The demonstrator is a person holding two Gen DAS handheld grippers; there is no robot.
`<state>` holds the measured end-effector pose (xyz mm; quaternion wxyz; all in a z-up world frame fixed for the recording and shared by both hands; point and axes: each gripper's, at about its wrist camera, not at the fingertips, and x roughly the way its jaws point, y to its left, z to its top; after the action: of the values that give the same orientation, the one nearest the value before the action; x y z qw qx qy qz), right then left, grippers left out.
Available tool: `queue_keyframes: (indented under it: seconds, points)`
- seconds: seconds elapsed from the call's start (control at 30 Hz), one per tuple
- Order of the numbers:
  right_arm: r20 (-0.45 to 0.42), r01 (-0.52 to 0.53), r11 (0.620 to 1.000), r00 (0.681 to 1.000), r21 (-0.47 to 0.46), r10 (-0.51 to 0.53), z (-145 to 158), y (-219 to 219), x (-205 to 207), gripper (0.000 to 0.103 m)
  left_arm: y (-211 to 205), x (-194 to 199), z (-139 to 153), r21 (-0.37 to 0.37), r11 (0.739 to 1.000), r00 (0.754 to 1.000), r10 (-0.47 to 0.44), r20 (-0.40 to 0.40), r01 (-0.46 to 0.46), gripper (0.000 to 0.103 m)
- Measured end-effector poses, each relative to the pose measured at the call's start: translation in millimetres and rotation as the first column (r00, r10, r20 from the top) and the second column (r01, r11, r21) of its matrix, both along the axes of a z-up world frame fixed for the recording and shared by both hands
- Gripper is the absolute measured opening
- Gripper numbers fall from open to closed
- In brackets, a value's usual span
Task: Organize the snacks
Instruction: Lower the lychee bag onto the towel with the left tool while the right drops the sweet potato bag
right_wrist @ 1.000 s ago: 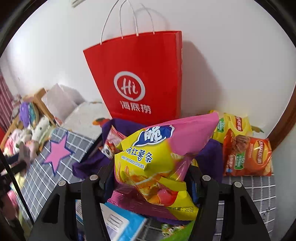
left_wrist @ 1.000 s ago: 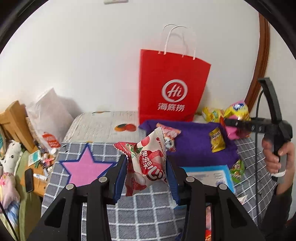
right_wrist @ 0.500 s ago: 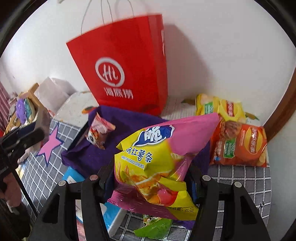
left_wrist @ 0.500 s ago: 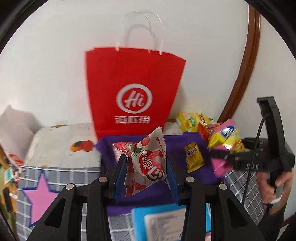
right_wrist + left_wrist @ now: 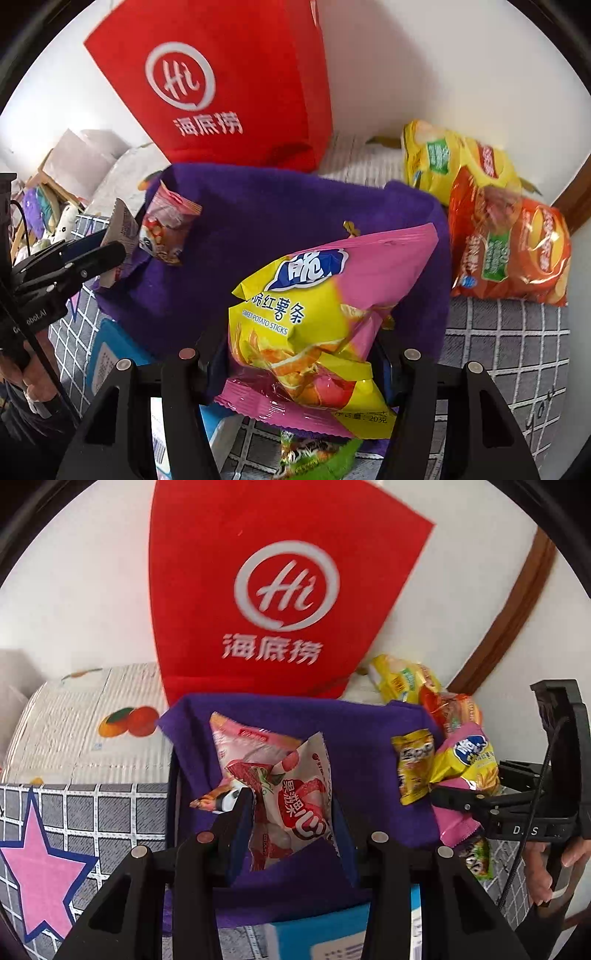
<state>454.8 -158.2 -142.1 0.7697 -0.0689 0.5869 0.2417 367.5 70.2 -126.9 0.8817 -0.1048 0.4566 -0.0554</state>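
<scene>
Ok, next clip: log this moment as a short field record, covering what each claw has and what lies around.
left claw: shut on white-and-red snack packet
right claw: shut on pink-and-yellow sweet potato sticks bag
surface beneath: purple cloth on grey checked cover
backdrop: red paper bag upright against the wall
loose snacks: yellow chip bag and orange chip bag to the right of the cloth; small yellow packet on it
</scene>
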Motion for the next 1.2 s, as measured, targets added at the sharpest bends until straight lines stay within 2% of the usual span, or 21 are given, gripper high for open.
queue_keyframes:
  seconds: [0.23,0.4,0.6,0.8,0.87,0.93,1.03,1.07,1.2]
  points:
    - [-0.039,-0.006,0.998,0.999,-0.067,0.004,-25.0,10.3,3.4,0.062,-1.5,4.9,-21.8,-0.007,1.0,0.997,-0.004,-0.077,0.003,0.039]
    - [-0.073,0.023,0.997,0.997,-0.072,-0.028,-38.1,13.7,7.9,0.062,-3.2,4.7,-26.8,0.005,1.0,0.995,-0.005,-0.102,0.005,0.039]
    - [-0.063,0.03,0.996,0.997,-0.085,-0.035,-45.3,25.0,6.7,0.062,-5.3,5.0,-29.6,0.022,1.0,0.992,-0.004,-0.125,0.007,0.04]
    - [-0.088,0.049,0.99,0.994,-0.13,-0.061,-60.0,33.3,11.5,0.063,-3.5,6.8,-33.0,0.005,1.0,0.991,-0.004,-0.137,0.005,0.041]
    - [-0.103,0.041,0.99,0.993,-0.137,-0.056,-65.0,35.4,11.1,0.071,-2.1,6.9,-32.7,0.006,1.0,0.99,0.0,-0.14,0.001,0.043]
    - [-0.114,0.022,0.989,0.993,-0.146,-0.039,-67.3,39.2,9.5,0.074,-0.9,7.1,-31.6,-0.001,1.0,0.99,-0.003,-0.14,0.003,0.044]
    - [-0.095,0.018,0.99,0.995,-0.141,-0.031,-61.6,39.8,6.5,0.085,1.1,5.9,-27.1,-0.034,0.999,0.991,-0.009,-0.13,0.005,0.054]
    - [-0.084,0.02,0.991,0.996,-0.13,-0.031,-58.4,39.7,4.9,0.089,0.6,5.4,-25.5,-0.039,0.999,0.992,-0.011,-0.128,0.006,0.055]
    - [-0.037,0.01,0.995,0.999,-0.102,-0.013,-43.0,40.3,-0.9,0.091,-3.1,1.6,-15.4,-0.003,1.0,0.994,-0.01,-0.11,0.01,0.06]
